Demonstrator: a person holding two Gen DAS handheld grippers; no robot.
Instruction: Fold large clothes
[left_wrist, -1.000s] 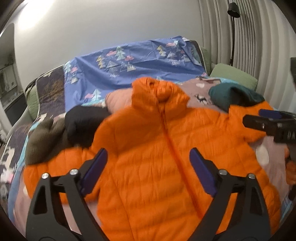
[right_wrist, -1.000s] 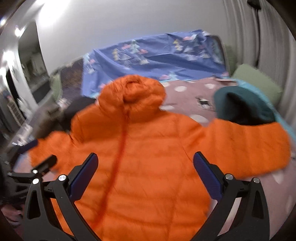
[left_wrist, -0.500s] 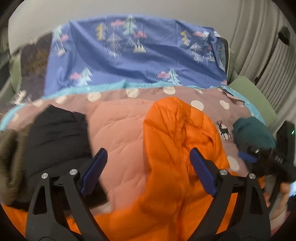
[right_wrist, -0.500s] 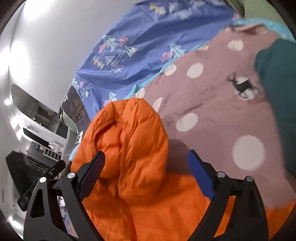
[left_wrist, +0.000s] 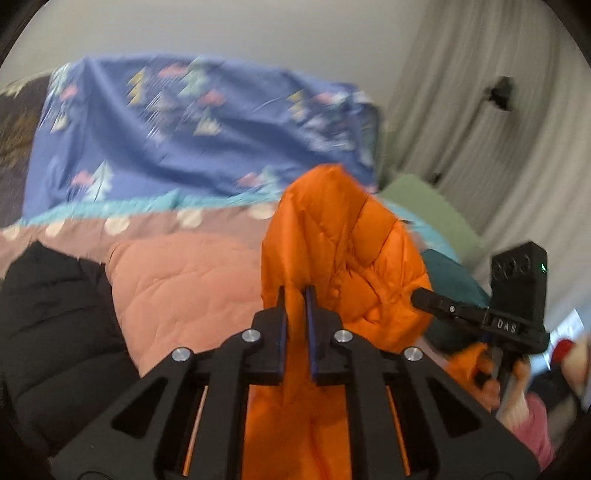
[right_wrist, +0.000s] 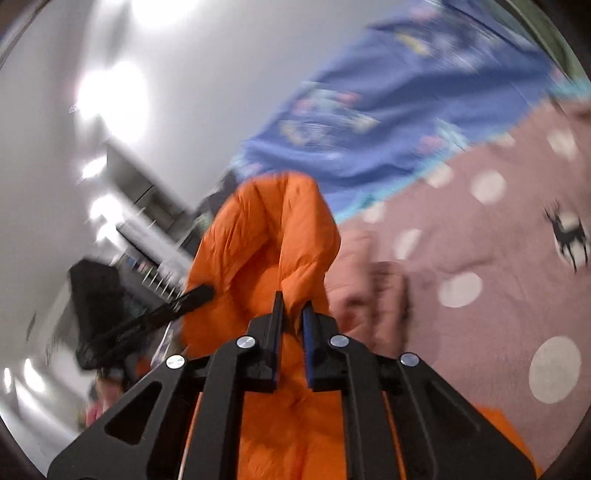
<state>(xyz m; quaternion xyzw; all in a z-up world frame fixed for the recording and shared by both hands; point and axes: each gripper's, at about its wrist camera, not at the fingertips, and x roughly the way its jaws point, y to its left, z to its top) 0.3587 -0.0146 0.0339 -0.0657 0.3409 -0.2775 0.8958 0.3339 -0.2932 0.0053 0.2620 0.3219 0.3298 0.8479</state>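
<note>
Jacket orange, quilted, bunched upright; left gripper, right gripper both pinching it.

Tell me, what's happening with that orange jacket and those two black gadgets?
A person is folding laundry on a bed with a hand-held tool in each hand. Both the left tongs and the right tongs are clamped on the orange puffer jacket, near its hood. A pink quilted jacket and a black jacket lie beside it on the dotted bedspread.
</note>
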